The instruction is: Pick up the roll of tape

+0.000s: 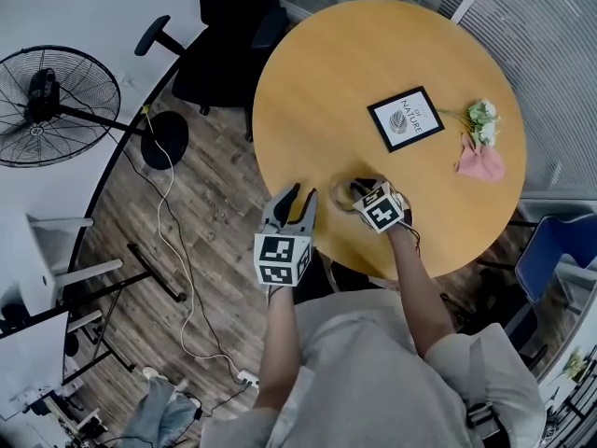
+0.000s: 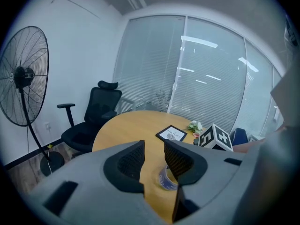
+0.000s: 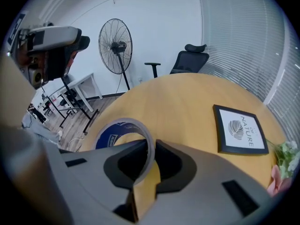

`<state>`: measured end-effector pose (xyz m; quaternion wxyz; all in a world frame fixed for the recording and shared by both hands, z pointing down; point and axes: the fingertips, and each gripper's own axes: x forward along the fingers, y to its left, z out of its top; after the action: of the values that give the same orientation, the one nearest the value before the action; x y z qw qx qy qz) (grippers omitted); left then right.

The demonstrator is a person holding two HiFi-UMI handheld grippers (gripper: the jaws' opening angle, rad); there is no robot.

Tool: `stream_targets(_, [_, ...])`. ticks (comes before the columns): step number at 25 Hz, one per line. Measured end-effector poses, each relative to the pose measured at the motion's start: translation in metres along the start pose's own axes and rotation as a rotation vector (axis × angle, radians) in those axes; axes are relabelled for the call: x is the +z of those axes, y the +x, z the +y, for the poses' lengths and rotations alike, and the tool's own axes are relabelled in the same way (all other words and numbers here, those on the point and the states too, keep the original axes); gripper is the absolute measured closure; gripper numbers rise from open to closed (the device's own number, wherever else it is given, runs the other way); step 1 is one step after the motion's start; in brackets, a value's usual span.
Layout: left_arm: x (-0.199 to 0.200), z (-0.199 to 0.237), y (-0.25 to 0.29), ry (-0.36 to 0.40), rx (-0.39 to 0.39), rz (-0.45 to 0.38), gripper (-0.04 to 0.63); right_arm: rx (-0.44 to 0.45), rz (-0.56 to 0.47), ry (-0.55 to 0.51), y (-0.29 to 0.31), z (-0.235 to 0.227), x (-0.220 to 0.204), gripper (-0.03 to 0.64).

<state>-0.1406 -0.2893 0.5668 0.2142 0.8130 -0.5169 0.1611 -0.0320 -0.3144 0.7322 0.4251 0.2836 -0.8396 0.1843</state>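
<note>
Grip made, lift to come: the right gripper point(image 3: 149, 146) has its jaws closed on the thin wall of a roll of tape with a pale outer face and blue lining point(image 3: 108, 136), one jaw inside the ring and one outside it. The roll stands on edge between them, its open centre rising above and to the left of the jaw tips in the right gripper view. From the head view the roll point(image 1: 345, 197) sits low at the near edge of the round light-wood tabletop point(image 1: 326, 73), and no view settles whether it has cleared the surface.

The left gripper point(image 1: 298, 199) hovers just beside it, jaws apart with nothing between them; the roll point(image 2: 165, 178) shows past its right jaw. A black-framed print point(image 1: 406, 118) lies well beyond both sets of jaws.

By these pictures the seizing looks done. What appears left is raising the roll clear of the tabletop.
</note>
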Motion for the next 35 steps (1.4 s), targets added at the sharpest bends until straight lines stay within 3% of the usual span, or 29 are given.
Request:
stream_targets(18, [0.009, -0.017, -0.006, -0.019, 0.041, -0.054, 0.473, -0.091, -0.275, 0.133, -0.086, -0.025, 0.058, 0.568])
stream_targets(27, [0.021, -0.019, -0.014, -0.008, 0.076, -0.08, 0.559, -0.071, -0.471, 0.219, -0.141, -0.026, 0.093, 0.568])
stream_targets(35, [0.036, -0.025, -0.024, 0.025, 0.063, -0.123, 0.586, -0.074, -0.607, 0.254, -0.182, -0.025, 0.11, 0.568])
